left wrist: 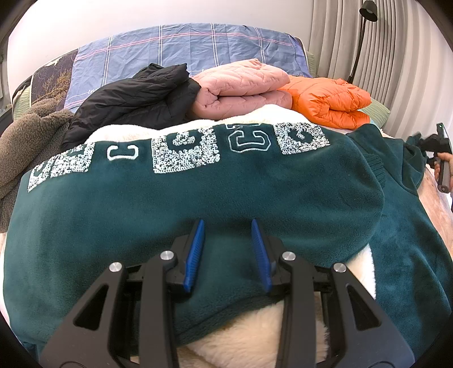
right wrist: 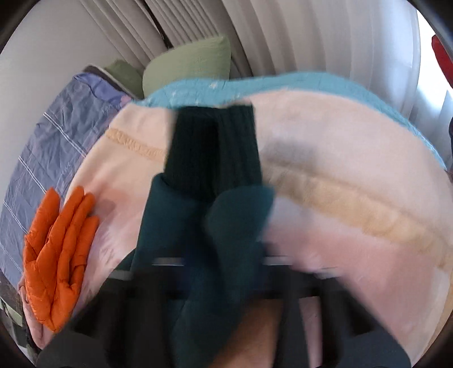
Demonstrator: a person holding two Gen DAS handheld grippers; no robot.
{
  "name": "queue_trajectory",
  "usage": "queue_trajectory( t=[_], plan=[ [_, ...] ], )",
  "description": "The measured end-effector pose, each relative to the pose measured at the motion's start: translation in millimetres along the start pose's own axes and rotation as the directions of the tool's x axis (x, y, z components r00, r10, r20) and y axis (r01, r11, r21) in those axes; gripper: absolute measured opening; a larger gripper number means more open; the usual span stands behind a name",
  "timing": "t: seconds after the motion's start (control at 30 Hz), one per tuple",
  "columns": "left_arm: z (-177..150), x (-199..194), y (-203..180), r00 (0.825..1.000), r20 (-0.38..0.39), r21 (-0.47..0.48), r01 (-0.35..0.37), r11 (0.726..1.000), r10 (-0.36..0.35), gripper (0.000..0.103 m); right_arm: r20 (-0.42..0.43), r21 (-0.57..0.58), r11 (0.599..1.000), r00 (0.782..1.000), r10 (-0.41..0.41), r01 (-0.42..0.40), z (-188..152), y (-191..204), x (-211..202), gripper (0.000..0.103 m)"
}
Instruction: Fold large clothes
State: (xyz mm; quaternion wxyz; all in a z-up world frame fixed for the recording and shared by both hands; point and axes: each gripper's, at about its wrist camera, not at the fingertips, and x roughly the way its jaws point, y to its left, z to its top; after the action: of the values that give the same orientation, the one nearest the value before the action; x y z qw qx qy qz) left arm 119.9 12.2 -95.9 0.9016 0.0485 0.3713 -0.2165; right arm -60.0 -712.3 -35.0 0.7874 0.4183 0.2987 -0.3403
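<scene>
A dark green fleece sweatshirt (left wrist: 198, 203) with white sequin letters lies spread over a cream fluffy blanket (left wrist: 254, 337) on the bed. My left gripper (left wrist: 228, 226) is open, its blue pads hovering just over the sweatshirt's front part, holding nothing. My right gripper (left wrist: 441, 158) shows at the far right in the left wrist view, with the sleeve end bunched at it. In the blurred right wrist view the green sleeve (right wrist: 215, 226) with its ribbed cuff (right wrist: 212, 153) runs out from between the fingers, which are hidden under the cloth.
Behind the sweatshirt lie a black jacket (left wrist: 133, 99), a folded pink quilted jacket (left wrist: 243, 87) and a folded orange puffer jacket (left wrist: 331, 99). A brown fleece (left wrist: 31, 136) sits at left. A blue plaid sheet (left wrist: 175, 45), curtains and a black lamp (left wrist: 365, 25) stand behind.
</scene>
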Motion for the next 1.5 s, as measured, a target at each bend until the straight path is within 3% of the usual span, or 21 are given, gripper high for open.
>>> queue_trajectory(
  t=[0.07,0.13,0.27,0.3,0.37,0.43,0.47,0.5,0.67,0.8,0.93,0.97,1.0,1.1,1.17,1.2,1.3,1.37,1.43,1.47,1.5],
  plan=[
    [0,0,0,1.000,0.000,0.000,0.000,1.000,0.000,0.036,-0.002,0.102,0.989,0.994,0.112,-0.111,3,-24,-6,0.008],
    [0,0,0,1.000,0.000,0.000,0.000,1.000,0.000,0.036,0.008,0.230,0.938,0.964,0.264,-0.259,4,-54,-10,0.008],
    [0,0,0,1.000,0.000,0.000,0.001,1.000,-0.001,0.036,-0.011,0.424,0.824,0.908,0.419,-0.376,0,-95,1,0.010],
    [0,0,0,1.000,0.000,0.000,0.000,1.000,0.000,0.036,-0.011,0.424,0.823,0.906,0.423,-0.379,0,-96,-2,0.011],
    [0,0,0,1.000,0.000,-0.001,0.001,1.000,-0.001,0.036,-0.022,0.351,0.880,0.937,0.348,-0.319,4,-89,-15,0.020],
    [0,0,0,1.000,0.000,-0.001,0.001,1.000,-0.001,0.036,-0.002,0.268,0.937,0.973,0.232,-0.223,11,-78,-32,0.037],
    [0,0,0,1.000,0.000,-0.001,0.001,1.000,-0.001,0.036,0.026,0.243,0.952,0.982,0.187,-0.187,16,-74,-41,0.050],
    [0,0,0,1.000,0.000,-0.001,0.001,1.000,-0.001,0.036,0.061,0.217,0.962,0.986,0.154,-0.163,21,-71,-49,0.057],
    [0,0,-1,1.000,0.000,-0.001,0.001,1.000,-0.001,0.036,0.123,0.061,0.991,0.986,0.109,-0.117,49,-42,-69,0.058],
    [0,0,0,1.000,0.000,-0.002,0.002,1.000,-0.002,0.036,0.077,-0.081,0.993,0.993,0.089,-0.083,70,-9,-50,0.058],
    [0,0,0,1.000,0.000,-0.003,0.004,1.000,-0.004,0.036,0.024,-0.142,0.989,0.999,0.044,-0.040,77,-4,-25,0.057],
    [0,0,0,1.000,0.000,-0.002,0.003,1.000,-0.003,0.036,0.020,-0.162,0.986,0.999,0.039,-0.035,73,-4,-22,0.043],
    [0,0,0,1.000,0.000,-0.003,0.004,1.000,-0.004,0.036,0.010,-0.192,0.981,1.000,0.027,-0.024,69,-3,-20,0.013],
    [1,0,0,1.000,-0.001,-0.006,0.008,1.000,-0.008,0.036,0.078,-0.169,0.985,0.996,0.040,-0.026,68,-15,-38,0.012],
    [0,0,-1,1.000,0.000,-0.006,0.008,1.000,-0.008,0.036,0.104,-0.062,0.995,0.991,0.082,-0.076,80,-39,-52,0.011],
    [0,0,-1,1.000,0.000,-0.006,0.008,1.000,-0.008,0.036,0.099,-0.013,0.997,0.992,0.078,-0.077,86,-51,-55,0.003],
    [0,0,-1,1.000,0.000,-0.007,0.009,1.000,-0.009,0.036,0.128,0.103,0.991,0.987,-0.096,0.083,95,-91,-66,0.000],
    [0,0,0,1.000,0.000,-0.007,0.009,1.000,-0.009,0.036,0.084,0.112,0.991,0.993,-0.079,0.069,94,-103,-64,0.000],
    [0,0,0,1.000,-0.001,-0.006,0.009,1.000,-0.009,0.036,0.014,0.128,0.990,0.999,0.051,-0.052,84,-108,-62,0.004],
    [1,0,-2,1.000,-0.001,-0.007,0.009,1.000,-0.009,0.036,0.006,0.125,0.988,0.996,0.089,-0.089,79,-106,-64,0.017],
    [0,0,-1,1.000,-0.001,-0.007,0.010,1.000,-0.010,0.036,0.014,0.116,0.986,0.993,0.117,-0.118,71,-102,-69,0.046]
  ],
)
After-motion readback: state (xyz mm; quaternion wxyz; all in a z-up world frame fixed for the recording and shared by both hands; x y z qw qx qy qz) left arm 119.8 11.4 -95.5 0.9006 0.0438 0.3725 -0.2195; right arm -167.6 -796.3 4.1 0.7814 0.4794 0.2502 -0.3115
